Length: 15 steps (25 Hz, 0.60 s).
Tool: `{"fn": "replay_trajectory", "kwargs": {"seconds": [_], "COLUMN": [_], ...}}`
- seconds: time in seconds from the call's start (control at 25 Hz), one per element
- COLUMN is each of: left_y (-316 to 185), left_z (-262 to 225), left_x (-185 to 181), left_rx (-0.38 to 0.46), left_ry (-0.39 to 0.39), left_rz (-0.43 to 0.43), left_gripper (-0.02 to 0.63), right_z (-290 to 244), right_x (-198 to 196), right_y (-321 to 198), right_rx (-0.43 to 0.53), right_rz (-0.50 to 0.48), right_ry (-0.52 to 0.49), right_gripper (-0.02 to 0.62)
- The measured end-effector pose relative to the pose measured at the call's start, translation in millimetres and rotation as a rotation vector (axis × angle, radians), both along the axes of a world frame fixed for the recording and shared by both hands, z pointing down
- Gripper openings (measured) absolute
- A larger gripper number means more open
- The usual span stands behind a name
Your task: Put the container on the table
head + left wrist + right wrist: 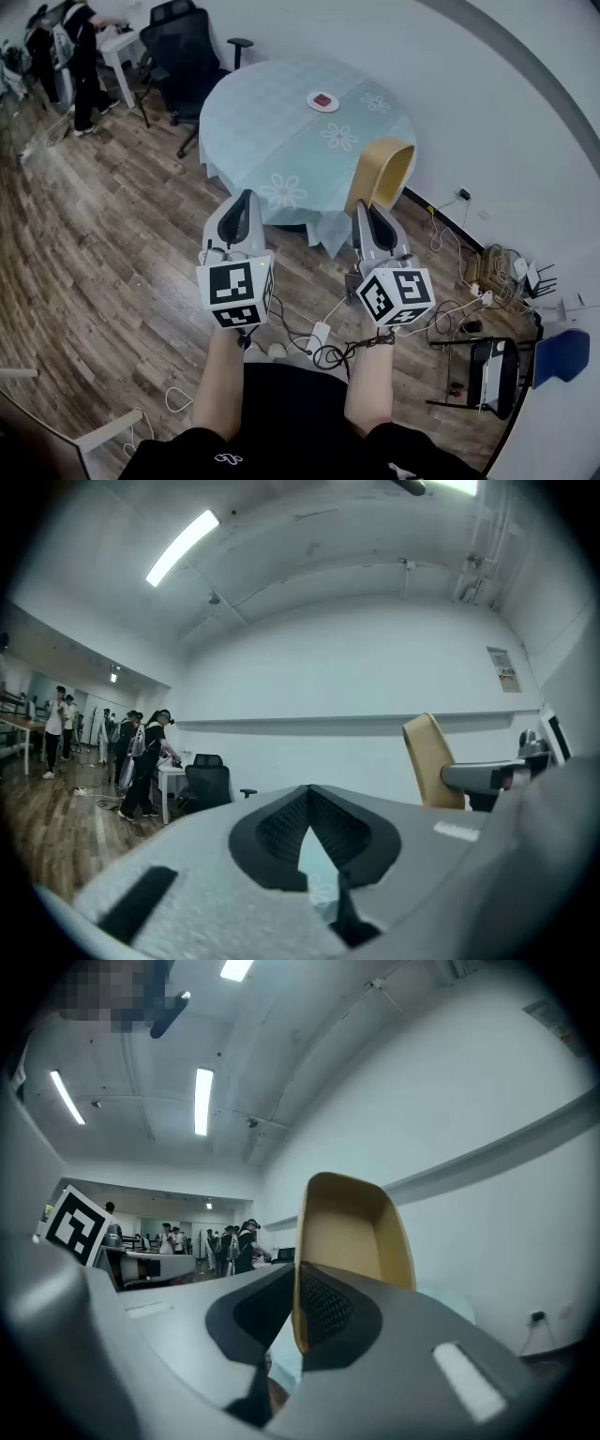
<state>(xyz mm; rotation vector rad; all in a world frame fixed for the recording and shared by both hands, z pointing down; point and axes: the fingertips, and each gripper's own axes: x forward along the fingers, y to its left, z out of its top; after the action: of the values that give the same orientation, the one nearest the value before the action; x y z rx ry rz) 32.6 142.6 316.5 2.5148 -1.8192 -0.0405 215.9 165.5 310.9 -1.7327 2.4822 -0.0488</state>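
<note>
A tan, open-topped container point(382, 167) hangs tilted on its side over the near right edge of the round table point(272, 122), which has a pale floral cloth. My right gripper point(367, 208) is shut on its rim. In the right gripper view the container point(352, 1227) rises from between the jaws of the right gripper point(298, 1283), its hollow inside facing me. My left gripper point(247, 199) is held level beside it at the table's near edge, shut with nothing in it. From the left gripper point(309, 797), the container point(427, 759) shows at the right.
A small white plate point(323, 100) with something red lies on the far side of the table. A black office chair point(187, 47) stands behind the table and people point(80, 56) stand at the far left. Cables and a power strip point(319, 337) lie on the wood floor, with a folding stool point(492, 375) at the right.
</note>
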Motion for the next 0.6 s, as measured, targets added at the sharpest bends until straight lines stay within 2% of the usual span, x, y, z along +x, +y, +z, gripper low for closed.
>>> {"fn": "replay_trajectory", "kwargs": {"seconds": [0.6], "left_y": [13], "left_z": [-18], "left_x": [26], "left_rx": [0.05], "left_ry": [-0.012], "left_rz": [0.016], "left_gripper": [0.002], "right_z": [-10], "right_x": [14], "right_y": [0], "right_rx": [0.041], "right_rz": [-0.025], "right_ry": [-0.011], "right_gripper": [0.025]}}
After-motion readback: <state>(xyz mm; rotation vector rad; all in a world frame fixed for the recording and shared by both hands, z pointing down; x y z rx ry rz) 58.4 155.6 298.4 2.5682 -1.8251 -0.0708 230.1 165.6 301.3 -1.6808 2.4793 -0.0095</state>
